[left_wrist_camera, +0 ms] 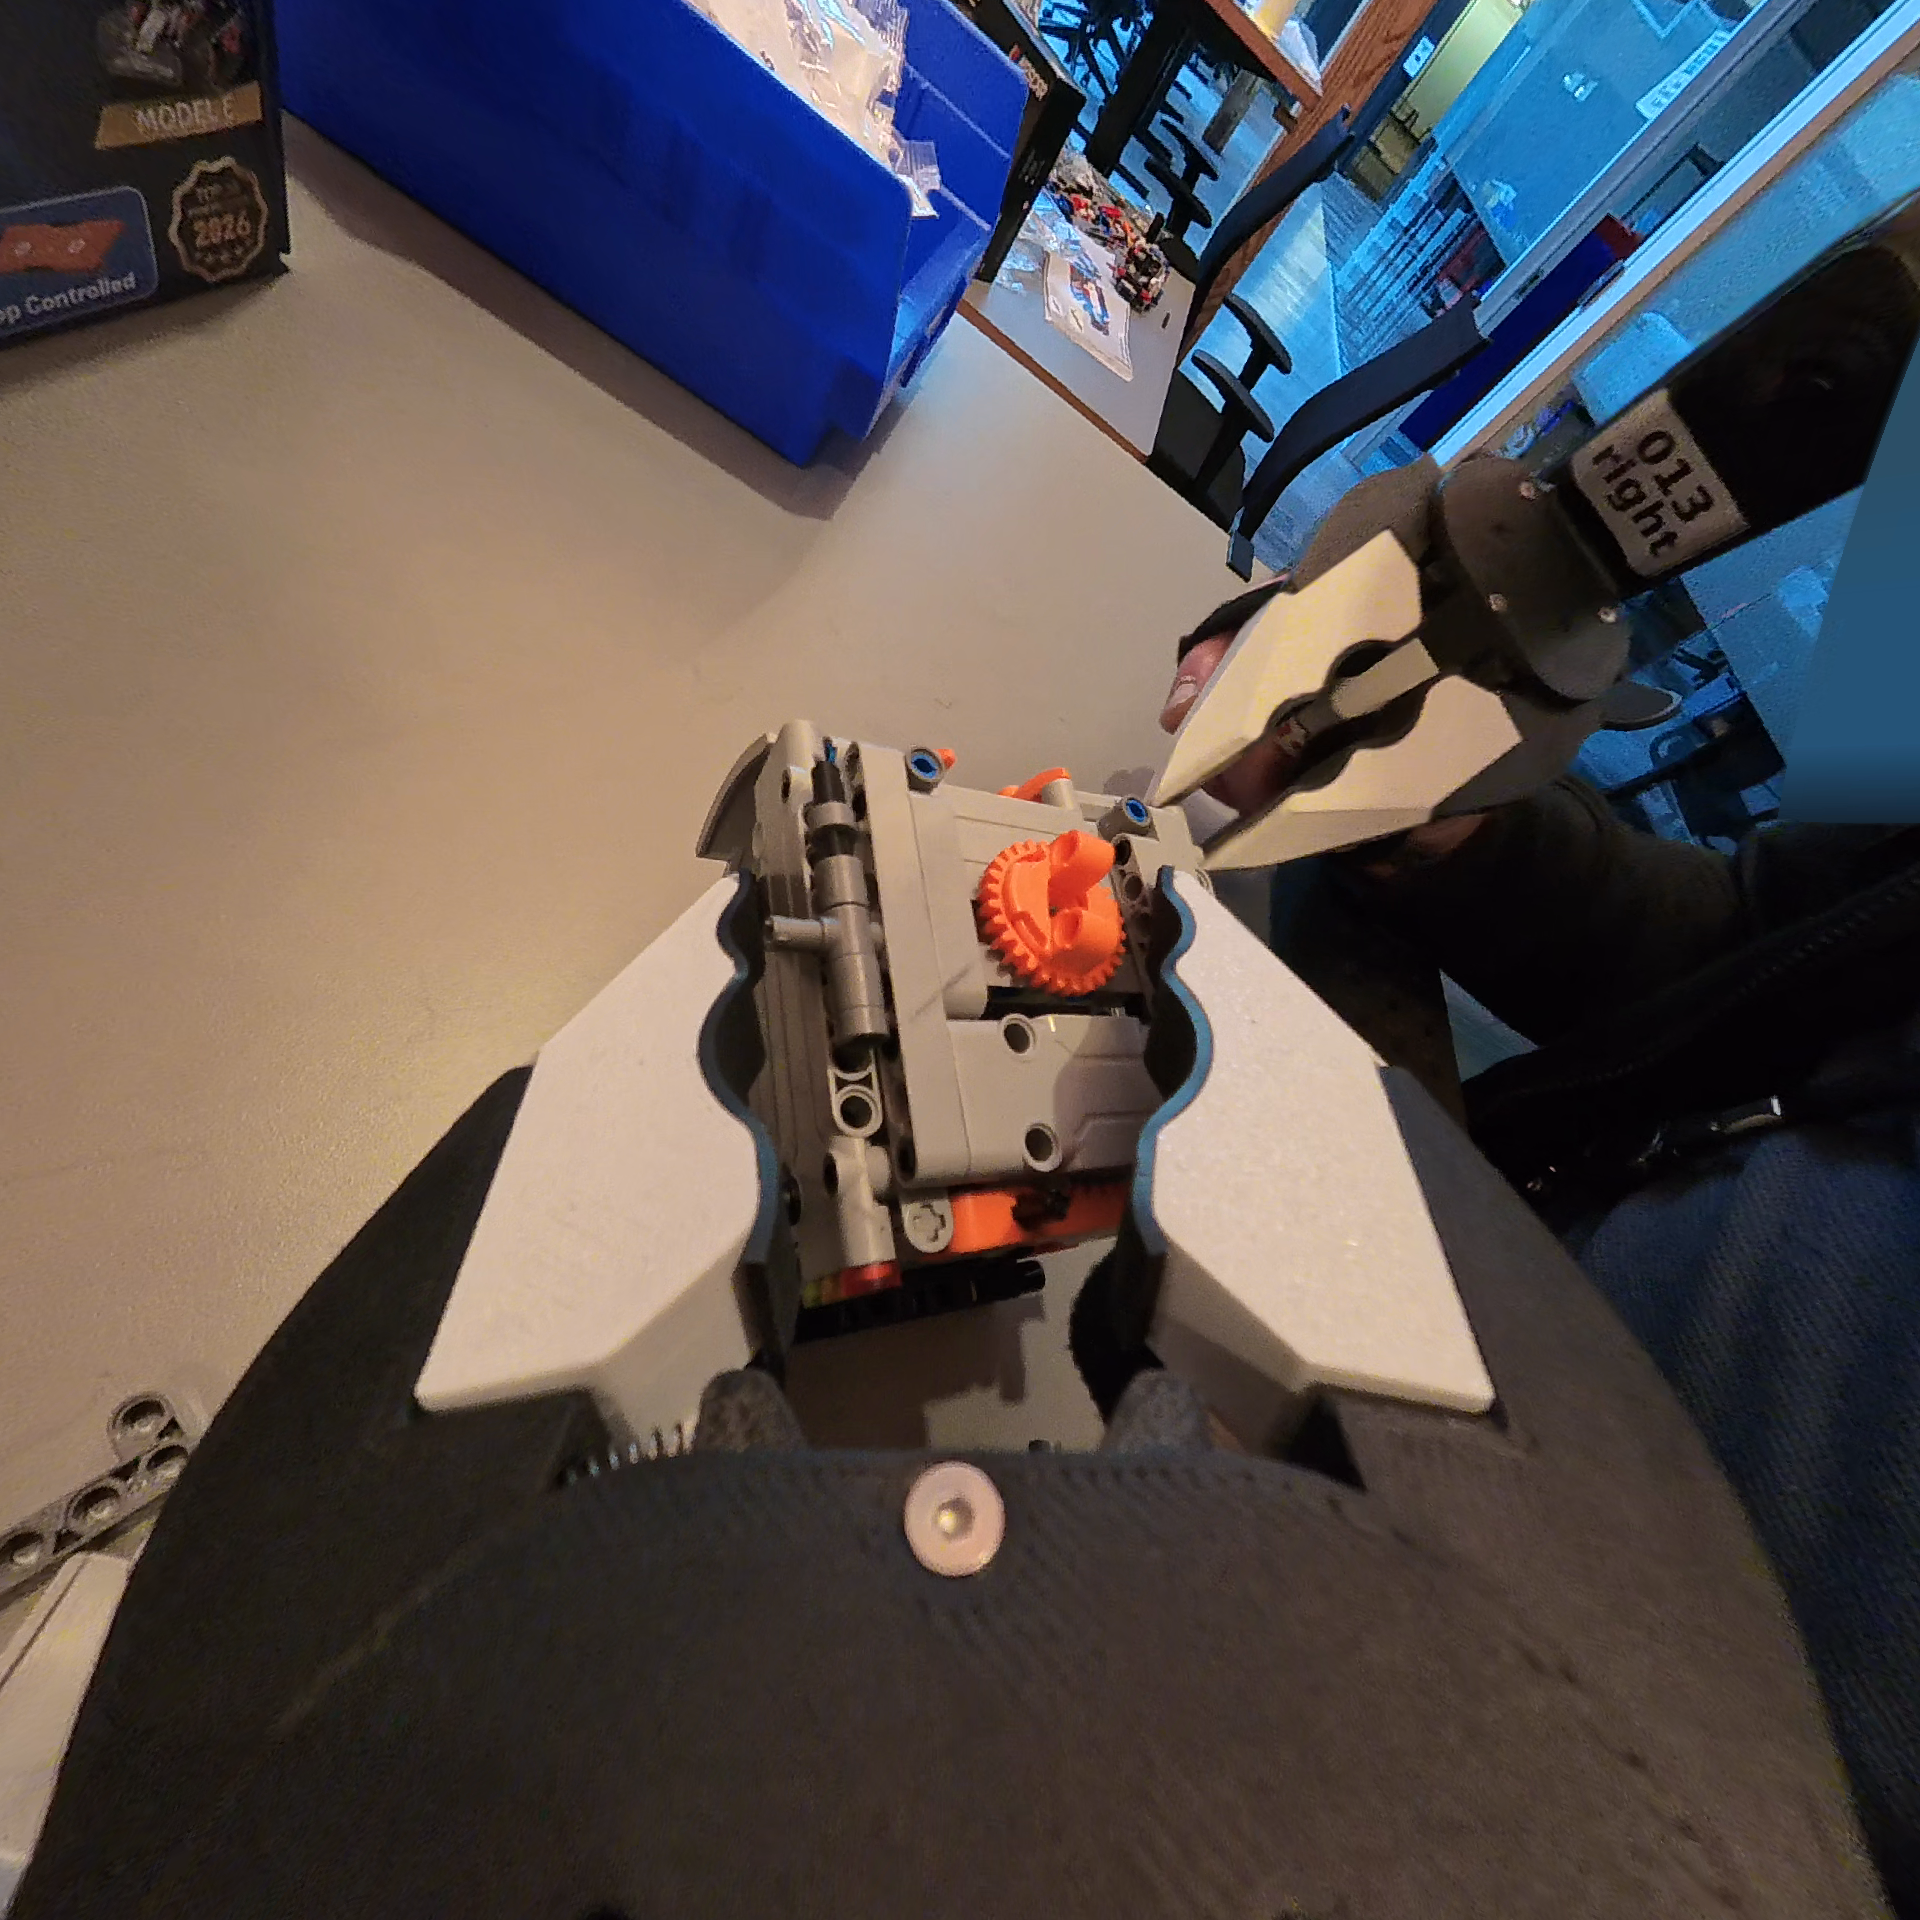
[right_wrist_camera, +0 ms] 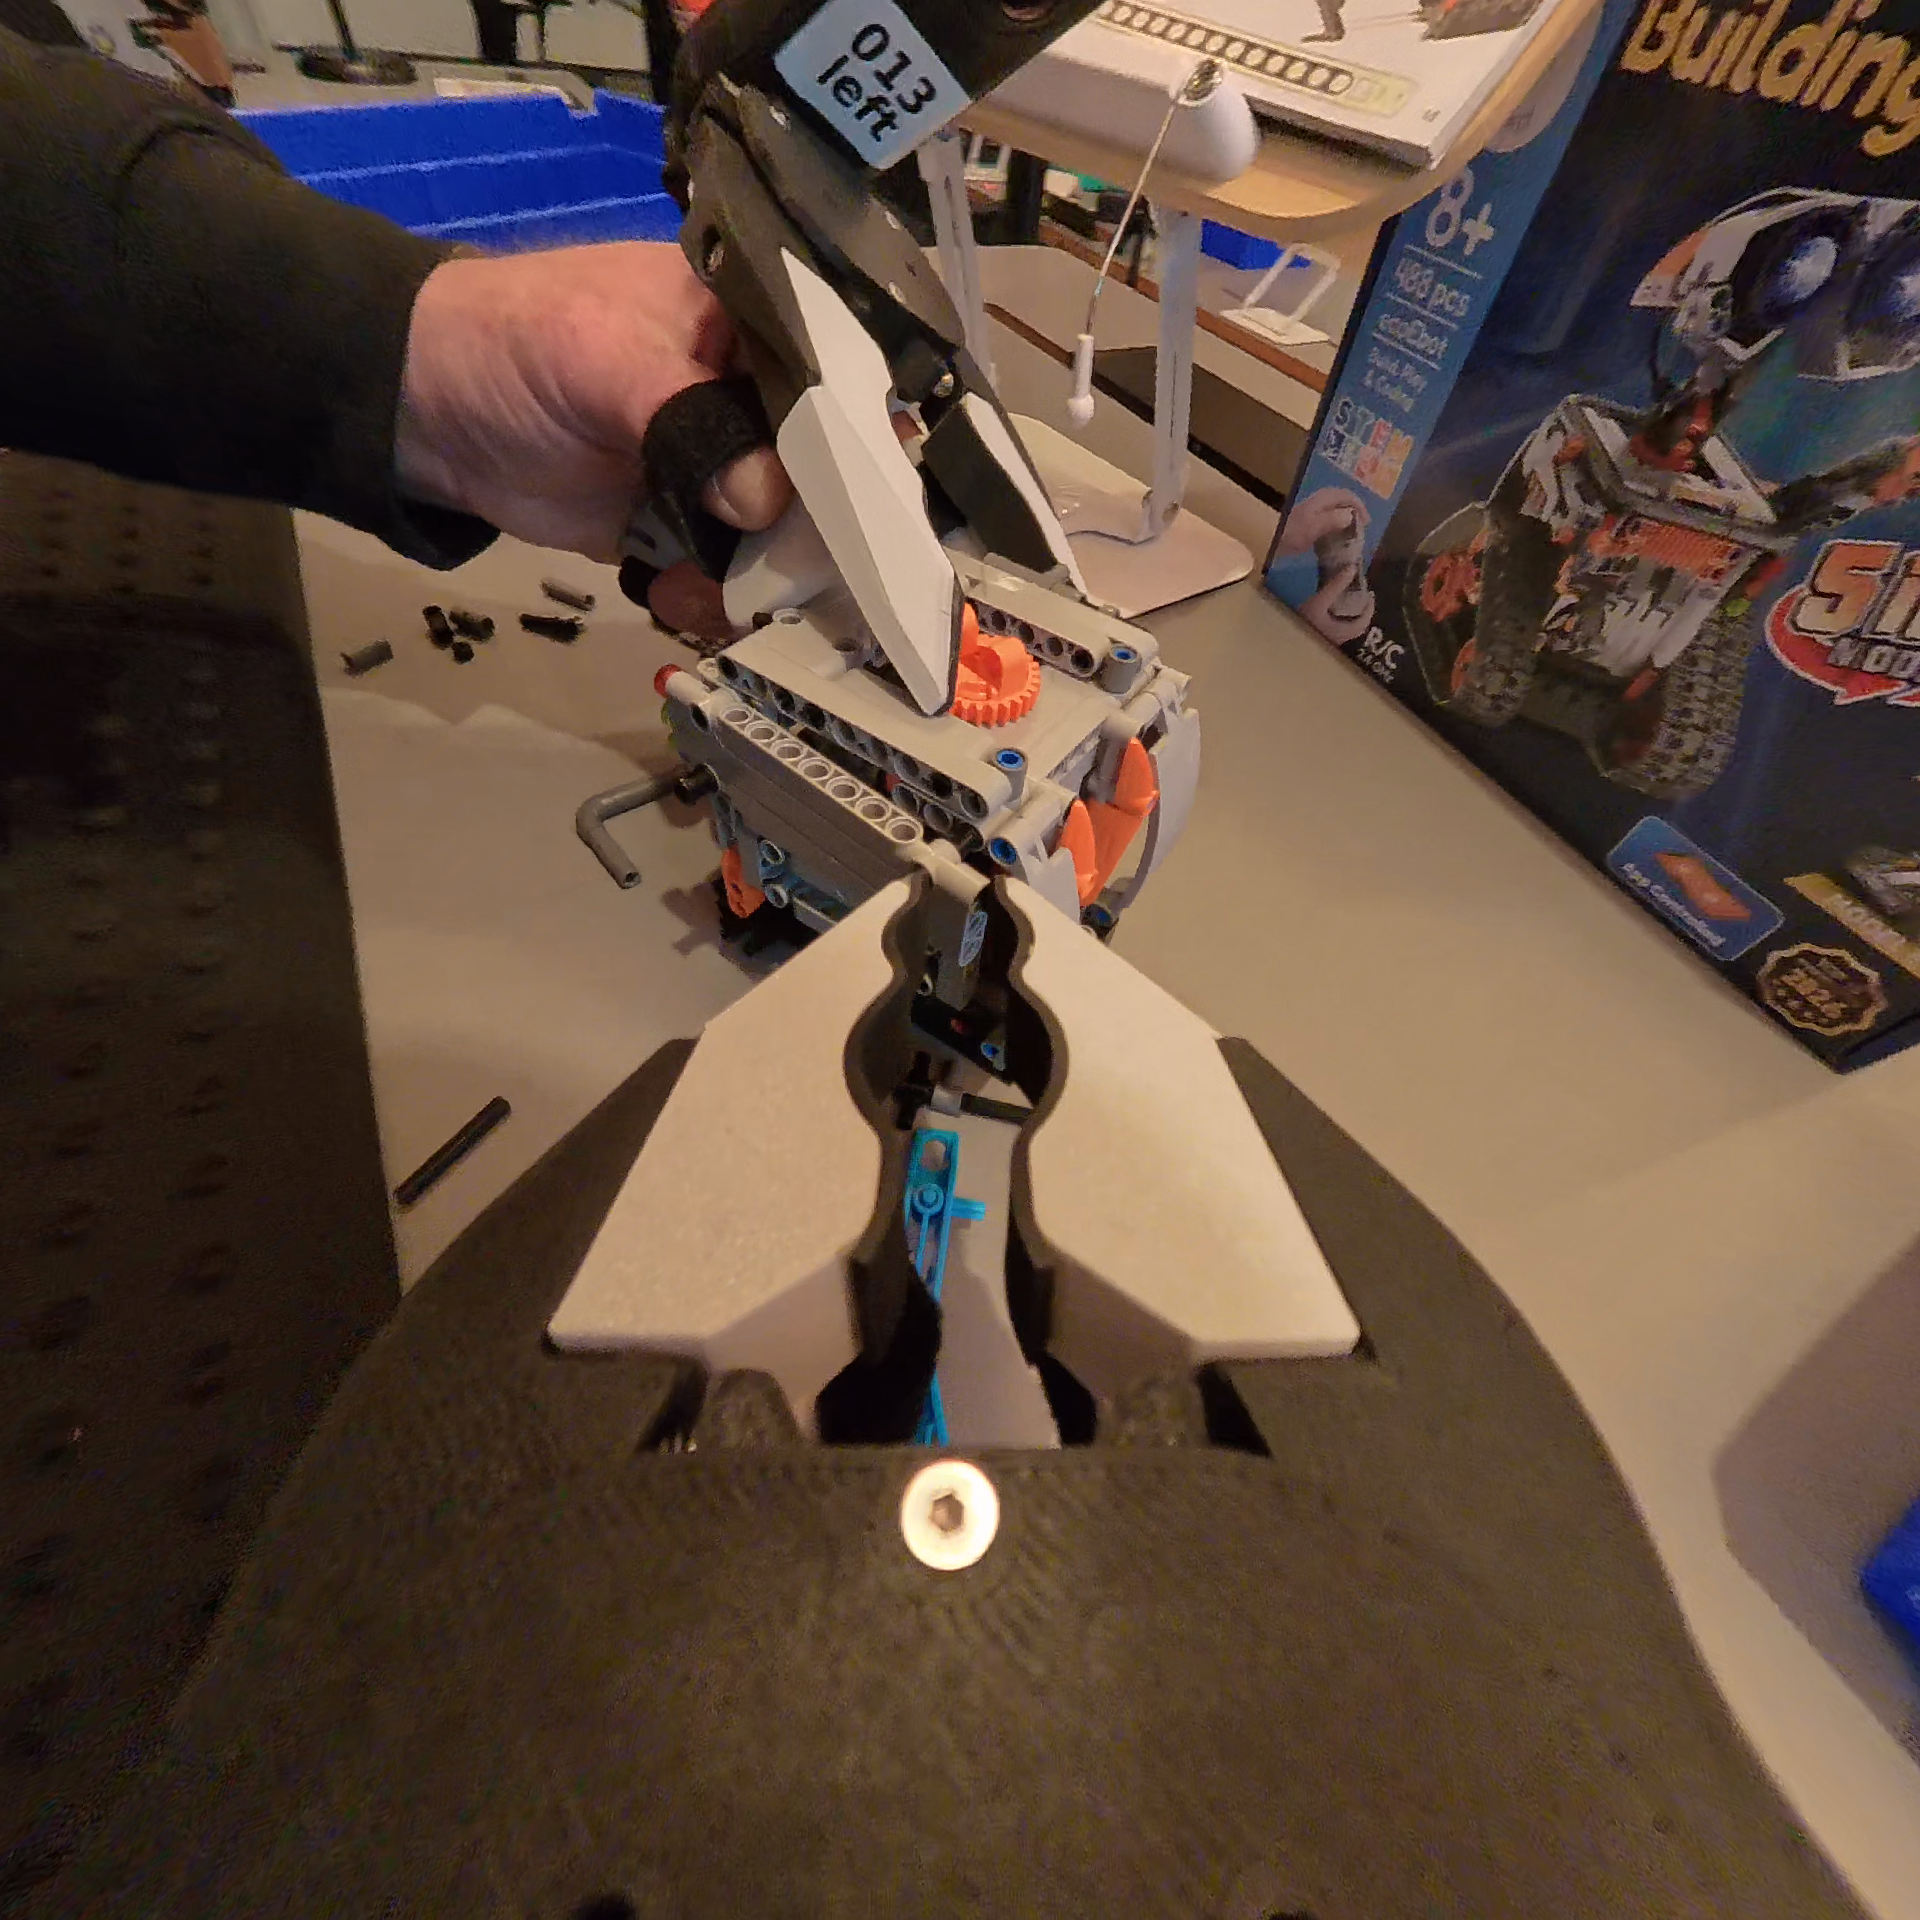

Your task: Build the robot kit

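Clamping grey brick model (left_wrist_camera: 935,997): left gripper (left_wrist_camera: 956,914) | right gripper (right_wrist_camera: 951,894) fingers seemingly pinching its corner; right view alone shows loose black pins (right_wrist_camera: 468,629).

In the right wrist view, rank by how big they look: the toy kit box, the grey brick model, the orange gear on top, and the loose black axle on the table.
1. toy kit box, cropped at the edge
2. grey brick model
3. orange gear and black axle: look about alike; the axle is nearer the camera and the gear partly hidden, so unranked

Office/lab workspace, long desks (left_wrist_camera: 1081,353) w/ swivel chairs (left_wrist_camera: 1236,364), blue parts bins (left_wrist_camera: 665,208), building-kit box (right_wrist_camera: 1621,520)
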Motion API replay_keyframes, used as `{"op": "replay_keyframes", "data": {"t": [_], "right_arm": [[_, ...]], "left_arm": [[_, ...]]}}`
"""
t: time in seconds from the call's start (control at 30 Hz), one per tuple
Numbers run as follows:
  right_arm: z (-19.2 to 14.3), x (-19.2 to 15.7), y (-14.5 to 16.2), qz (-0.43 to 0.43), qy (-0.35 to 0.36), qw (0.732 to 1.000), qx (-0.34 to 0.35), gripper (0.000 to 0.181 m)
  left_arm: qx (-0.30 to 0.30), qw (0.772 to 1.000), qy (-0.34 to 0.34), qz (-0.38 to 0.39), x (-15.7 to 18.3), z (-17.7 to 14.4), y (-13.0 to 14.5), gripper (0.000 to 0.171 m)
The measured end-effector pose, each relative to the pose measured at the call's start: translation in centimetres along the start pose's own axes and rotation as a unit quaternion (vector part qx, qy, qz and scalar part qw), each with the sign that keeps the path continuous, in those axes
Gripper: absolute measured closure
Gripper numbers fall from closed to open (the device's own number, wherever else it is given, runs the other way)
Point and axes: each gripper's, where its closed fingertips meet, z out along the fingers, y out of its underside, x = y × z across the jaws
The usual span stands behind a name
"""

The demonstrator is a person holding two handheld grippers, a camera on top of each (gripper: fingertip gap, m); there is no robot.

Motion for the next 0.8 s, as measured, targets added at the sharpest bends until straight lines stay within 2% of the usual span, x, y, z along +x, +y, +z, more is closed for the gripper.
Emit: {"op": "replay_keyframes", "data": {"t": [0.3,0.53,0.7,0.77,0.8], "right_arm": [[0.05,-0.10,-0.13,0.000,-0.047,0.999,0.002,0.176],[-0.01,-0.58,-0.18,0.004,-0.119,0.993,0.004,0.175],[0.14,-0.17,-0.07,-0.005,-0.101,0.995,-0.007,0.175],[0.09,-0.18,-0.19,0.003,-0.098,0.995,-0.001,0.175],[0.11,-0.27,-0.22,0.005,-0.099,0.995,0.000,0.175]], "left_arm": [[0.002,1.000,0.007,-0.006,0.20,0.06,0.19,0.098],[-0.004,1.000,0.021,-0.008,0.41,0.11,0.29,0.098],[-0.029,0.999,0.003,0.015,0.16,-0.23,0.19,0.096],[-0.057,0.997,-0.017,0.049,0.48,-0.32,0.36,0.089],[-0.067,0.996,-0.026,0.059,0.75,-0.36,0.26,0.079]]}}
